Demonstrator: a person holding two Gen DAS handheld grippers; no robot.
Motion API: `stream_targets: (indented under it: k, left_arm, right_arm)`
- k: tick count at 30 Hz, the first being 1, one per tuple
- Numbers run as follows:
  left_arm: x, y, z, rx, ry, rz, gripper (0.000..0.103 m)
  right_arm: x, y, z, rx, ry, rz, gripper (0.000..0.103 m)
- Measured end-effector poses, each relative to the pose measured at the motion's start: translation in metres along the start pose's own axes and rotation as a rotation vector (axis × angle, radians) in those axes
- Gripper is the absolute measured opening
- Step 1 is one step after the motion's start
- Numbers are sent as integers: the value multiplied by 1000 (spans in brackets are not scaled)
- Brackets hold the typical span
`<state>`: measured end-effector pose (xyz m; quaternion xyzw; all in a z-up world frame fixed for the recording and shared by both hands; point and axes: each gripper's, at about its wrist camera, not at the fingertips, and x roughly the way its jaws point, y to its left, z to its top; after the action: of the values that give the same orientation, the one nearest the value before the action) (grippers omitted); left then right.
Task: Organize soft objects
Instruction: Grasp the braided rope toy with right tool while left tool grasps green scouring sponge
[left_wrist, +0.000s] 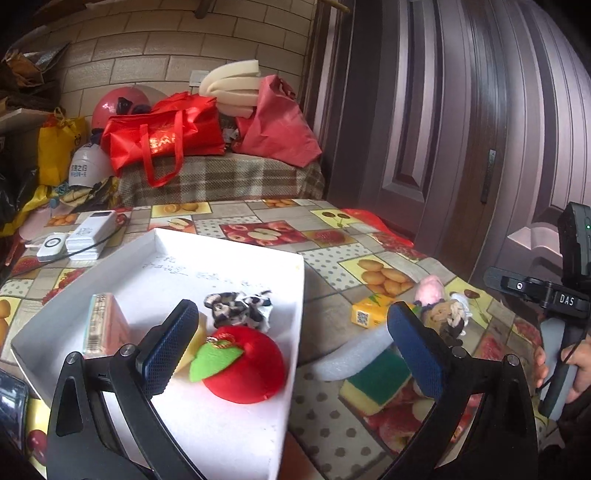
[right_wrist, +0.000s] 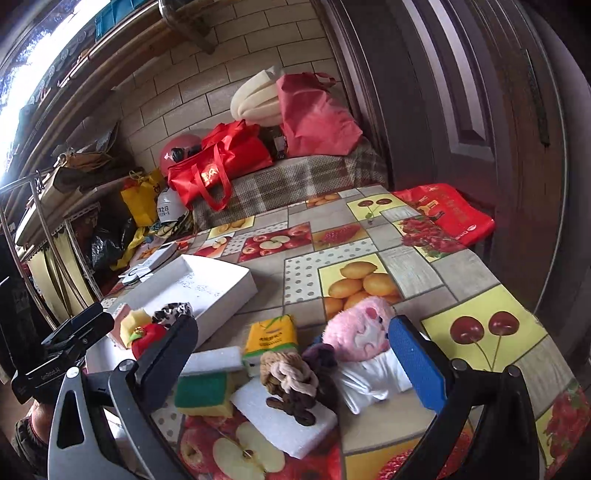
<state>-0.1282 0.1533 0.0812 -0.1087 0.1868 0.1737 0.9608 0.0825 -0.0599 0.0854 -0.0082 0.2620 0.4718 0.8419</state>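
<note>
In the left wrist view your left hand-held gripper (left_wrist: 291, 347) hangs wide open and empty over the white tray (left_wrist: 110, 266), where the red plush apple (left_wrist: 251, 365) and a spotted scrunchie (left_wrist: 240, 308) already lie; both look light and squashy, so take the apple across its belly. In the right wrist view your right hand-held gripper (right_wrist: 295, 354) is equally spread and empty above the near pile: the pink plush toy (right_wrist: 360, 328), knotted rope toy (right_wrist: 288, 384), green-and-yellow sponge (right_wrist: 203, 395) and white foam block (right_wrist: 284, 424). All look light and yielding, so pinch mid-body; the bench (right_wrist: 461, 269) wears a glossy fruit-print cloth that looks slick, with clutter far behind.
</note>
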Motion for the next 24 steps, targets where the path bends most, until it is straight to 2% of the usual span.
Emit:
stream_targets:
  k: [1, 4, 5, 8, 10, 13, 16, 21, 22, 23, 24]
  left_arm:
    - [7, -10, -3, 21, 49, -61, 103]
    - [22, -39, -15, 72, 191, -250, 103]
    - [26, -48, -19, 90, 231, -281, 103]
    - [35, -70, -31, 153, 307, -297, 103]
    - [37, -78, -34, 175, 324, -268, 103]
    - [40, -72, -33, 126, 320, -224, 103]
    - [49, -62, -33, 80, 345, -177, 102]
    - [61, -71, -30, 118, 361, -152, 102]
    - [64, -73, -30, 124, 363, -145, 102]
    - [67, -73, -30, 126, 365, -139, 102]
    - [69, -74, -29, 126, 367, -136, 102]
  right_arm:
    - [-2, -6, -4, -2, 26, -3, 103]
    - [-2, -10, -15, -52, 123, 61, 103]
    - [-2, -7, -19, -80, 150, 81, 103]
    - [1, 7, -31, -184, 223, 119, 103]
    - [2, 14, -36, -236, 214, 81, 103]
    - [9, 13, -31, -224, 184, 55, 101]
    - [22, 17, -24, -230, 181, 63, 87]
    - [49, 33, -29, -314, 224, 30, 66]
    - [51, 34, -33, -339, 228, 8, 47]
    - [51, 35, -36, -355, 230, -4, 35]
    - [48, 32, -36, -342, 222, 12, 33]
